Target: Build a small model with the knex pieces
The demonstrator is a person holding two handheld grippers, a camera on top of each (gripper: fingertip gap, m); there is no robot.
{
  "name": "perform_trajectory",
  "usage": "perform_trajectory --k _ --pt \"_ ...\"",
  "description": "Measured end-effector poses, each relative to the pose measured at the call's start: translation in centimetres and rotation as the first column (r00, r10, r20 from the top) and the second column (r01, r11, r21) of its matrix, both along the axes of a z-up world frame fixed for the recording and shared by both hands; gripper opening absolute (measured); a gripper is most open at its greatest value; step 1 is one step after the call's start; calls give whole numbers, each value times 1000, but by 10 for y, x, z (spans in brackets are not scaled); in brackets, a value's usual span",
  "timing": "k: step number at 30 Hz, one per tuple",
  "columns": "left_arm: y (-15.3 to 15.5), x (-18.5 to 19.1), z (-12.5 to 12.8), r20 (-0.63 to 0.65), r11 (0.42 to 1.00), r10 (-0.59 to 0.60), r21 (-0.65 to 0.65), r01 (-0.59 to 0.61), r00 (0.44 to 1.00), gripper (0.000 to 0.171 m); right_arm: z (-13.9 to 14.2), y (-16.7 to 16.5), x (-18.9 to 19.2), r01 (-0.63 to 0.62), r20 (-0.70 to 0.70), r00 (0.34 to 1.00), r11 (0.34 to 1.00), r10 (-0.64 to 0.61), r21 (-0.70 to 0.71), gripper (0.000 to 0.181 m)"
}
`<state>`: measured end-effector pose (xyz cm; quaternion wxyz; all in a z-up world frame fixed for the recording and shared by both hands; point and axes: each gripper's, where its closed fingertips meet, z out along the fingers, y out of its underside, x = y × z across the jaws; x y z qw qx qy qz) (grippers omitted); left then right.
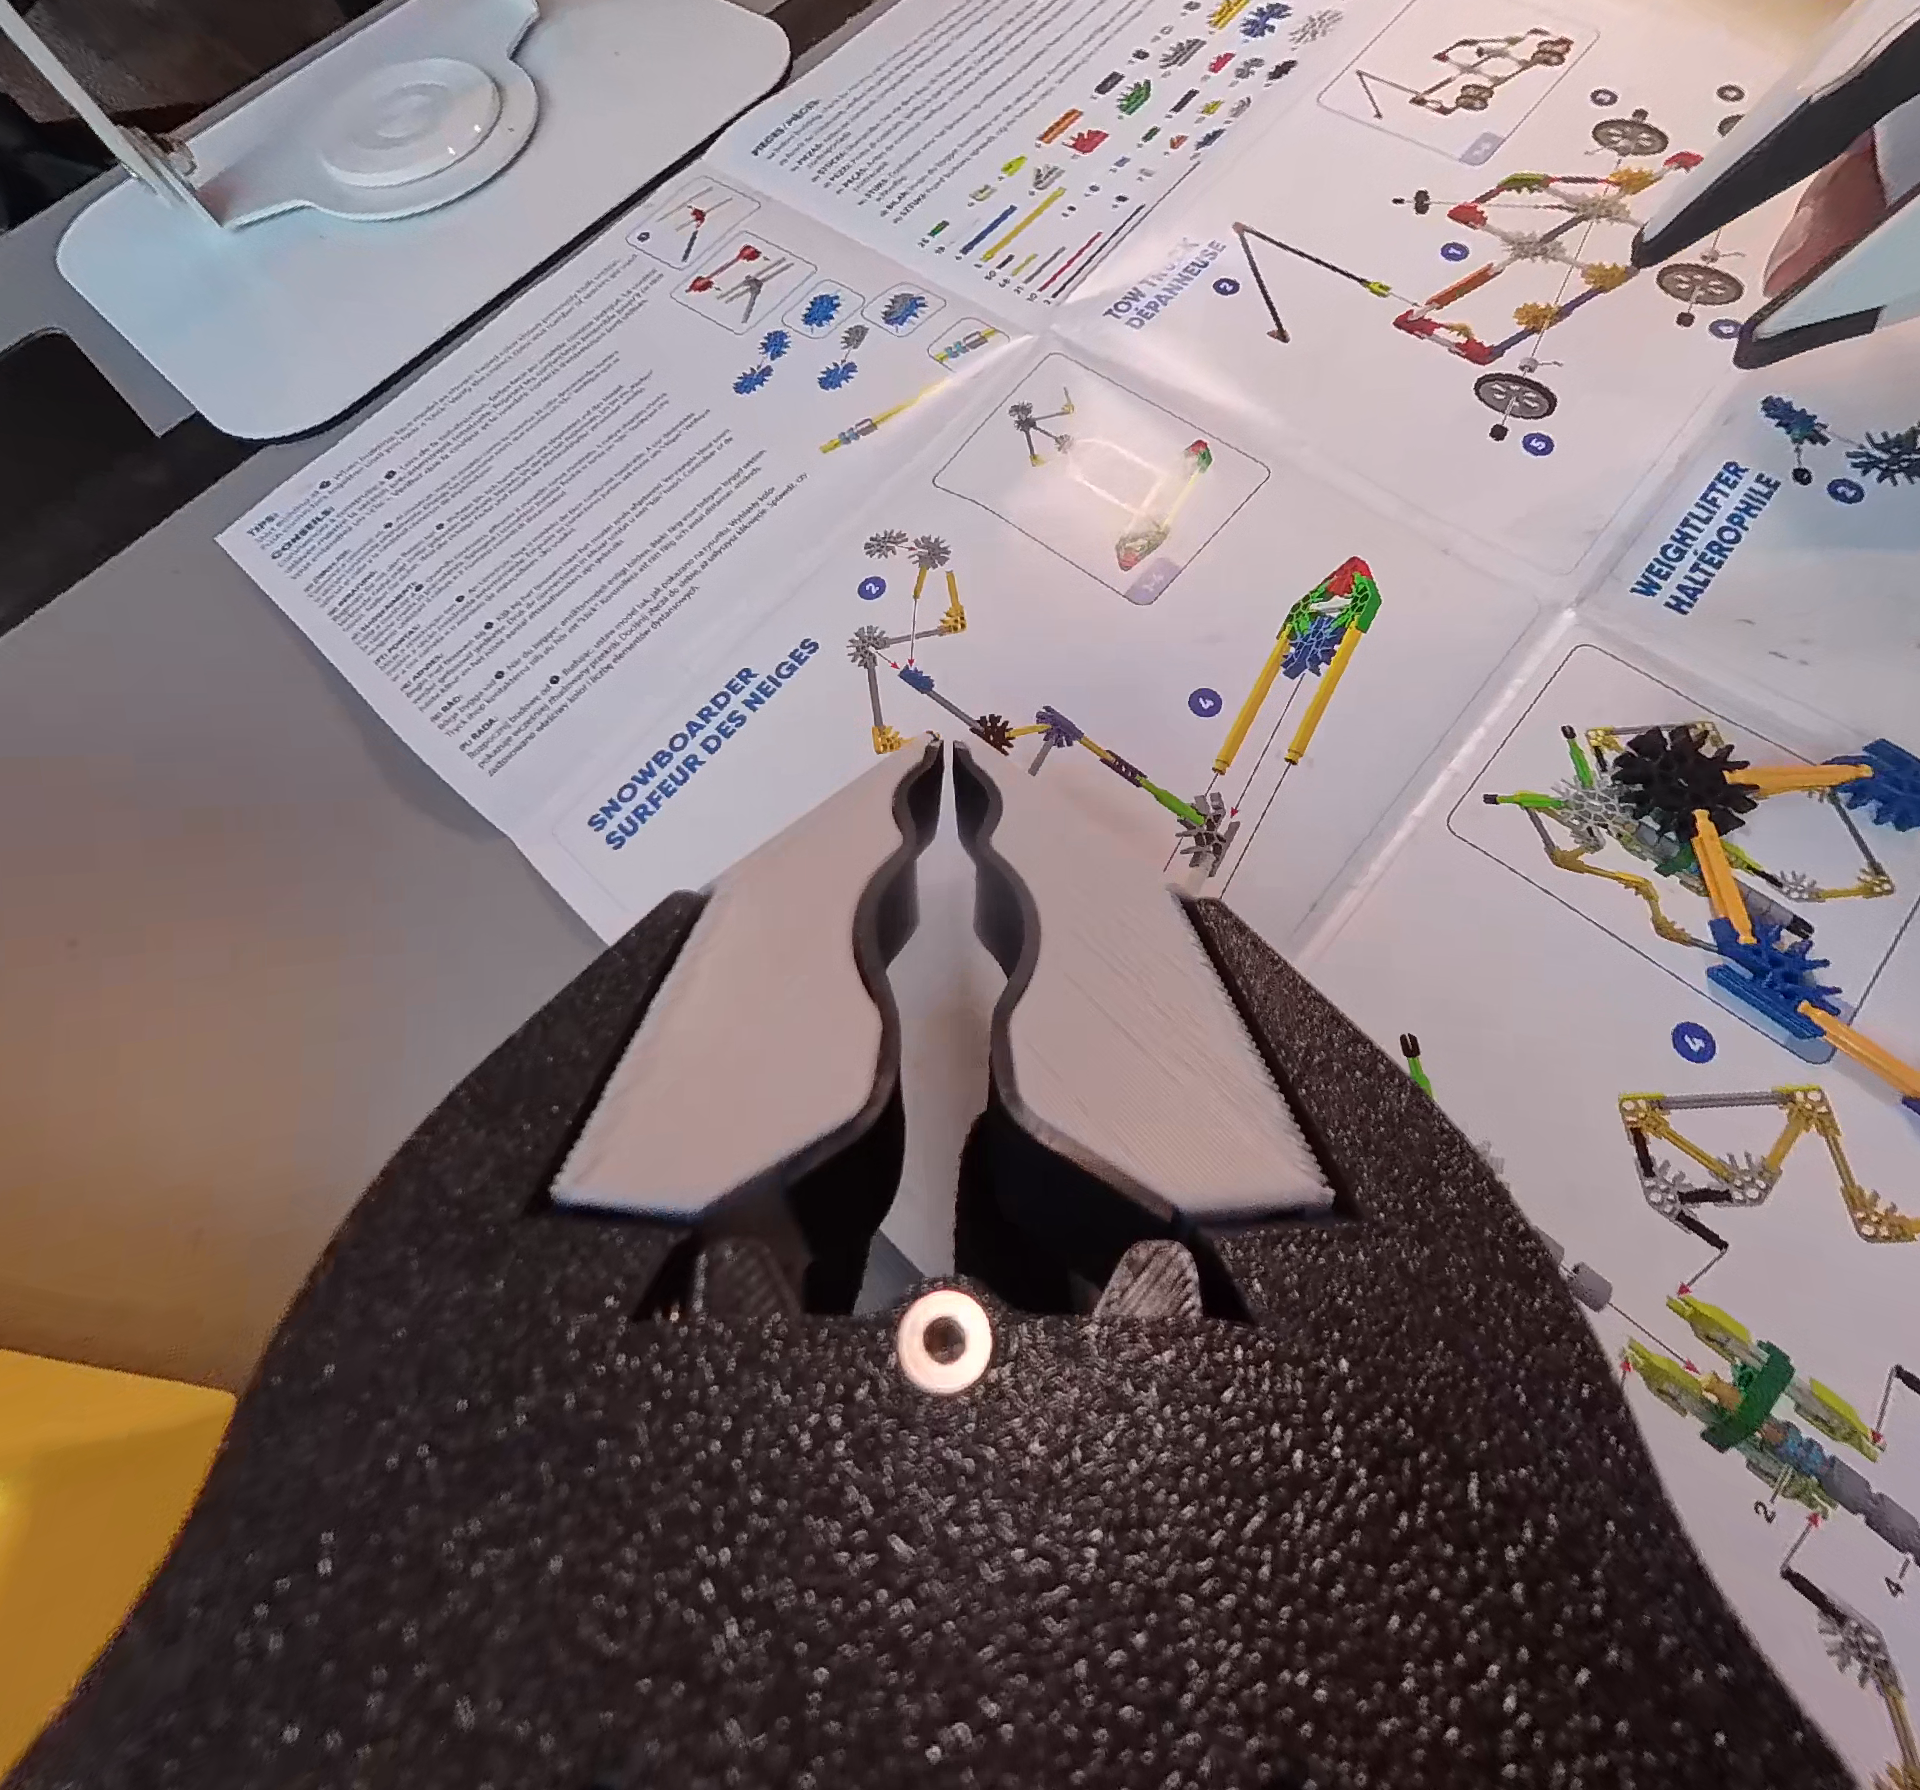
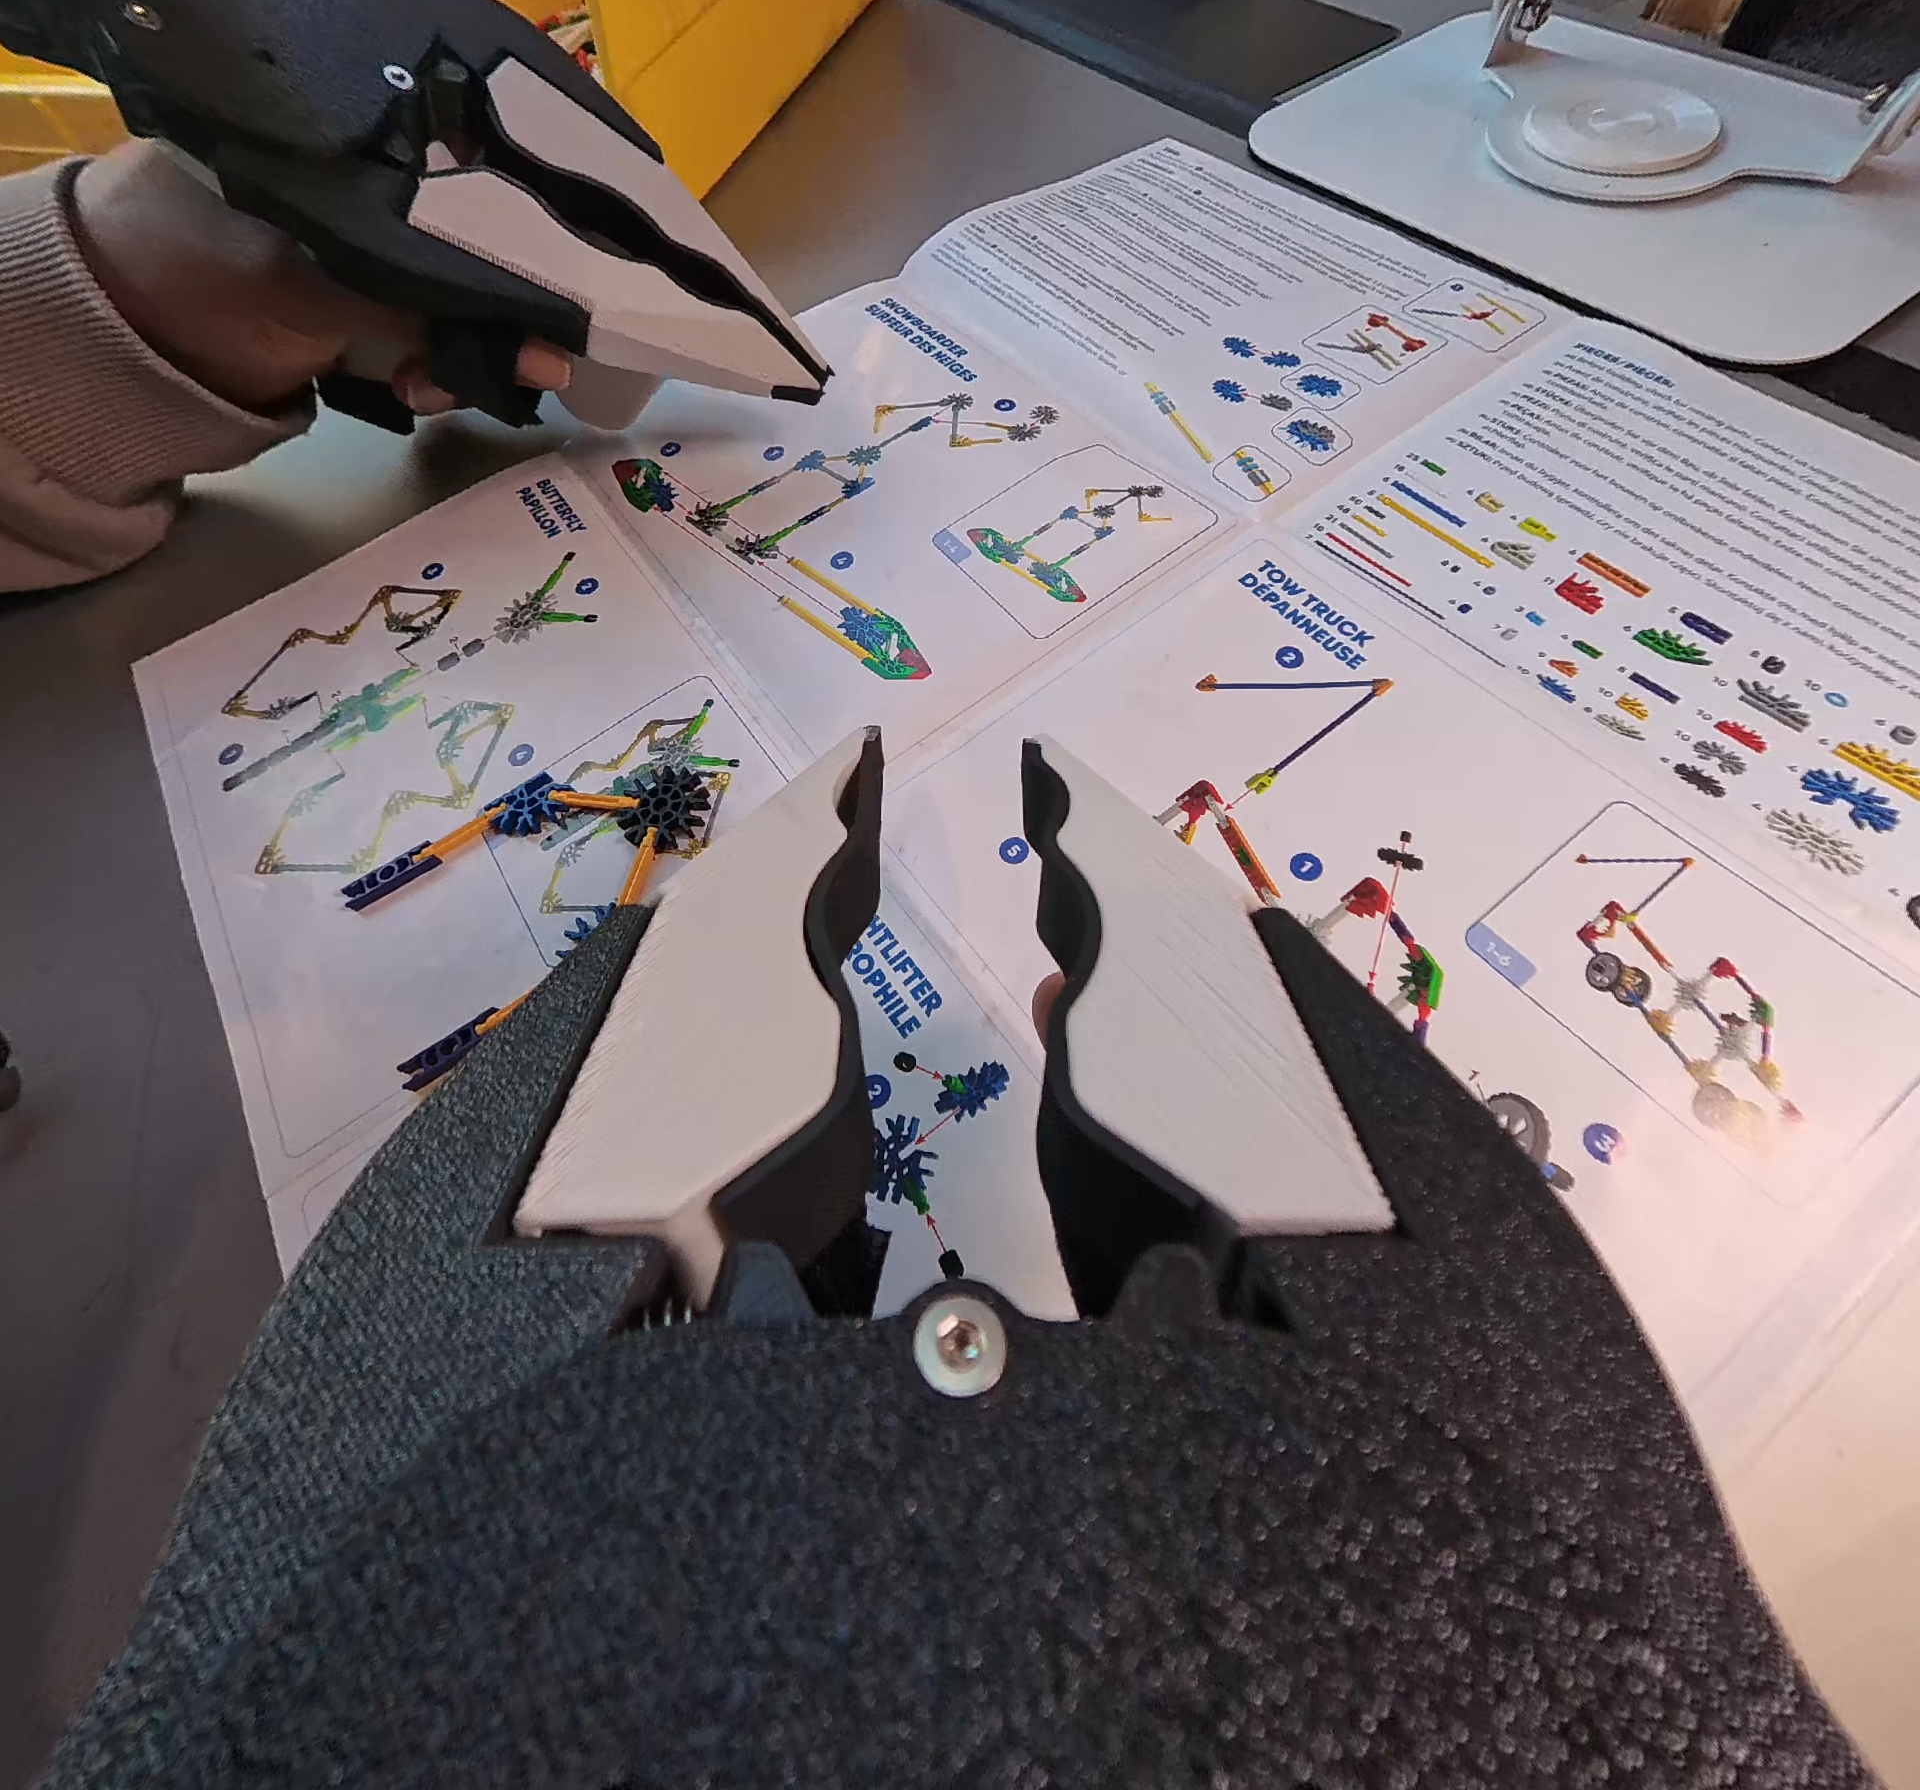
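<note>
A large unfolded instruction sheet point(image 1: 1195, 514) with coloured building-toy diagrams lies flat on the grey table; it also shows in the right wrist view point(image 2: 1091, 701). A small toy assembly point(image 1: 1683, 784) with a black round connector, yellow rods and blue connectors rests on the sheet; it also shows in the right wrist view point(image 2: 665, 805). My left gripper point(image 1: 945, 753) is shut and empty, tips just above the sheet; it also shows in the right wrist view point(image 2: 805, 390). My right gripper point(image 2: 951, 748) is open and empty over the sheet's middle, right of the assembly; it also shows in the left wrist view point(image 1: 1699, 301).
A white stand base point(image 1: 416, 213) sits at the sheet's far edge; it also shows in the right wrist view point(image 2: 1610, 182). A yellow box point(image 2: 727, 5) stands behind the left gripper. A black mat point(image 2: 1143, 5) lies beyond. A person's sleeved hand point(image 2: 156, 338) holds the left gripper. My hands' fingertips stand some 15 centimeters from each other.
</note>
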<state>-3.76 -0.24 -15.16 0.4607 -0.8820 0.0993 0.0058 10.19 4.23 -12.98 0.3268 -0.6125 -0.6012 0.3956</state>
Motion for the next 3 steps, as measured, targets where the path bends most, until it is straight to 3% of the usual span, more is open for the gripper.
perform_trajectory --k 3 --pt "3 0 -5 -1 1000 -10 -17 10 1000 2 0 1 0 2 2 1000 1000 -2 -14 25"
